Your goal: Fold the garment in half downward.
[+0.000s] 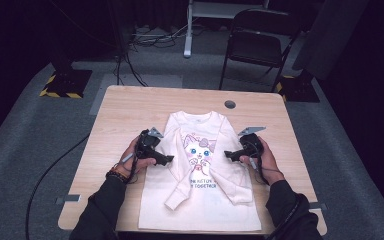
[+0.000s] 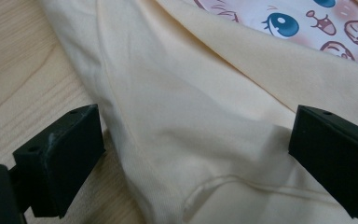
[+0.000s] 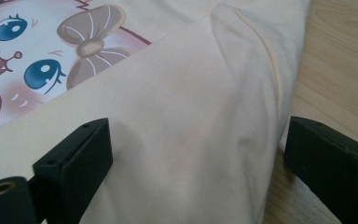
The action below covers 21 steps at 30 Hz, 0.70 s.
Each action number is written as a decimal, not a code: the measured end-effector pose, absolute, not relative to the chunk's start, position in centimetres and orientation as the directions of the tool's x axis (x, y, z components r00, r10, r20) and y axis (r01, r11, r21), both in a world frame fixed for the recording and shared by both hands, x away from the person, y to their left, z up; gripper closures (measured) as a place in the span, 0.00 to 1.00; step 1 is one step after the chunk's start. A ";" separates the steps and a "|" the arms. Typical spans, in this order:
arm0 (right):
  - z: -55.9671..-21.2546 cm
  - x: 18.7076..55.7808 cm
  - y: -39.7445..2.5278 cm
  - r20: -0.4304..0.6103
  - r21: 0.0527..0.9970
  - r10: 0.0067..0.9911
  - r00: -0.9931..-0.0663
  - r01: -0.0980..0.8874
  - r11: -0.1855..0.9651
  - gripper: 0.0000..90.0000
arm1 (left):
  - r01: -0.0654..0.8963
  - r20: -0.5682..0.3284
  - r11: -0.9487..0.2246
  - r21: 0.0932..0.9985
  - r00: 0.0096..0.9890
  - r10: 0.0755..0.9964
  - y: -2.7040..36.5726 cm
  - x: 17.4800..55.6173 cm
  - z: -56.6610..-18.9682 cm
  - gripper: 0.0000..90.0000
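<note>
Two black grippers sit over a cream shirt (image 1: 200,200) that lies flat, front up, along the middle of a pale wood-grain table (image 1: 125,107). Its collar points away from the person and its hem reaches the near edge. Both long sleeves are folded inward across the chest and cross low over the printed lettering, with the cuffs lying on the lower body of the shirt. The print is a cartoon kitten with blue eyes, pink cheeks and a taupe bow.

At the shirt's left shoulder, the left gripper (image 1: 166,159) has its jaws spread wide and holds nothing. In the left gripper view its blocky matte jaws straddle the soft knit where a shoulder seam curves down, and a folded edge shows low between them. One jaw is over bare wood beside the cloth.

At the opposite shoulder, the right gripper (image 1: 228,154) is likewise spread, gripping nothing. In the right gripper view its jaws bracket the smooth folded sleeve; the outer jaw is over the table just beside the shirt's edge.

Beyond the table stands a black folding chair (image 1: 260,42) on grey carpet.
</note>
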State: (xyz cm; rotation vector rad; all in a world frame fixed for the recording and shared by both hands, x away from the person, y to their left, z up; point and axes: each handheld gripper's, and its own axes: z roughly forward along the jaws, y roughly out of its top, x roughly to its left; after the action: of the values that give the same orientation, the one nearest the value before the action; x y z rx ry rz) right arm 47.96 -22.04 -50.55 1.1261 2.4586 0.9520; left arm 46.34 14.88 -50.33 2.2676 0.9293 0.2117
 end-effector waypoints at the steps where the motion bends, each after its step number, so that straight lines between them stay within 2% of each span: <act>1: -50.5 48.1 -21.9 0.019 0.663 0.751 -0.660 0.570 0.485 0.10 | 0.567 -0.100 -0.520 0.639 0.731 0.675 14.7 46.4 -50.3 0.04; 8: -50.2 48.7 -21.1 0.028 0.666 0.773 -0.634 0.589 0.459 0.24 | 0.594 -0.094 -0.493 0.635 0.693 0.714 13.7 47.5 -50.2 0.06; 16: -50.2 49.0 -20.4 0.012 0.664 0.778 -0.629 0.587 0.464 0.25 | 0.622 -0.072 -0.456 0.637 0.637 0.767 12.9 48.3 -50.3 0.06; 18: -50.1 49.0 -20.2 0.010 0.659 0.781 -0.624 0.592 0.464 0.27 | 0.613 -0.032 -0.470 0.636 0.629 0.777 12.6 48.3 -50.4 0.08; 20: -50.0 48.9 -20.0 0.011 0.662 0.771 -0.636 0.583 0.471 0.37 | 0.605 -0.017 -0.477 0.638 0.630 0.776 12.5 48.2 -50.3 0.15; 21: -50.0 48.9 -20.0 0.011 0.662 0.771 -0.636 0.583 0.471 0.37 | 0.602 -0.016 -0.473 0.643 0.628 0.778 12.4 48.2 -50.3 0.15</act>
State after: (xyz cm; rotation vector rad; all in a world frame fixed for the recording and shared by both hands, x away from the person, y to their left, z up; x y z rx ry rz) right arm 48.92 -19.98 -50.00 1.1535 2.4333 0.9283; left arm 48.18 12.43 -50.27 2.2342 1.0749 0.3713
